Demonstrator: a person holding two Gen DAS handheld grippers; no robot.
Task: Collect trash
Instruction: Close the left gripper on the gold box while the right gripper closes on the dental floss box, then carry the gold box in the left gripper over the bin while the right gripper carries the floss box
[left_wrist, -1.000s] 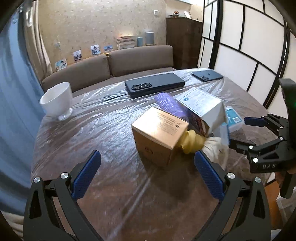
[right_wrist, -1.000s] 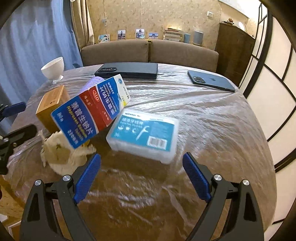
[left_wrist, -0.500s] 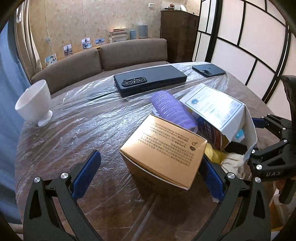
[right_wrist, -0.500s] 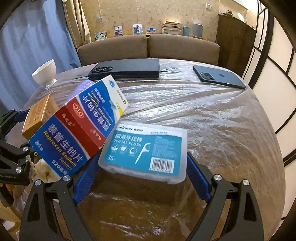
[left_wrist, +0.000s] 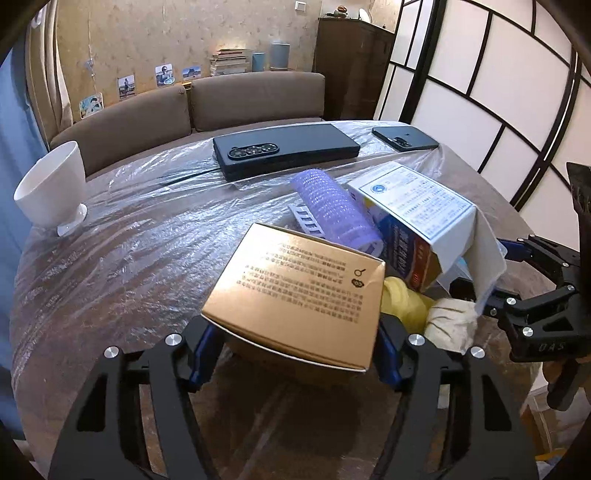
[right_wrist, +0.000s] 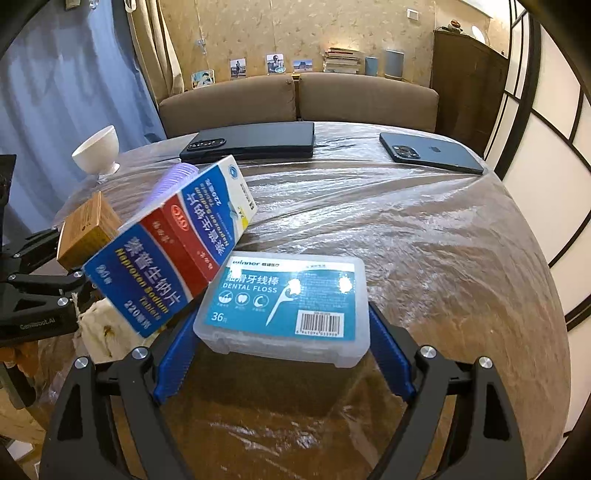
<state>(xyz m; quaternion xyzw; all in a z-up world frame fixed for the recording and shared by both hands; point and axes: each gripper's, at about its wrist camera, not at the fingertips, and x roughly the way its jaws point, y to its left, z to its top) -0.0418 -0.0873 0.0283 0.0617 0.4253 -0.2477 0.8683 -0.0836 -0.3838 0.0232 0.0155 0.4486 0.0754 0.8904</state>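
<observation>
**Cardboard and plastic, both light**

My left gripper (left_wrist: 291, 354) clamps the gold box (left_wrist: 299, 291) by its stiff sides; my right gripper (right_wrist: 280, 354) pinches the slick floss case (right_wrist: 286, 301). Pill carton (right_wrist: 173, 251) leans at ten o'clock.

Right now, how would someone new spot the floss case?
On the plastic-covered table, look at the near edge between the right hand-held gripper pads. The floss case is flat, clear, blue-labelled "DENTAL FLOSS"; the tilted pill box beside it is cardboard.
</observation>
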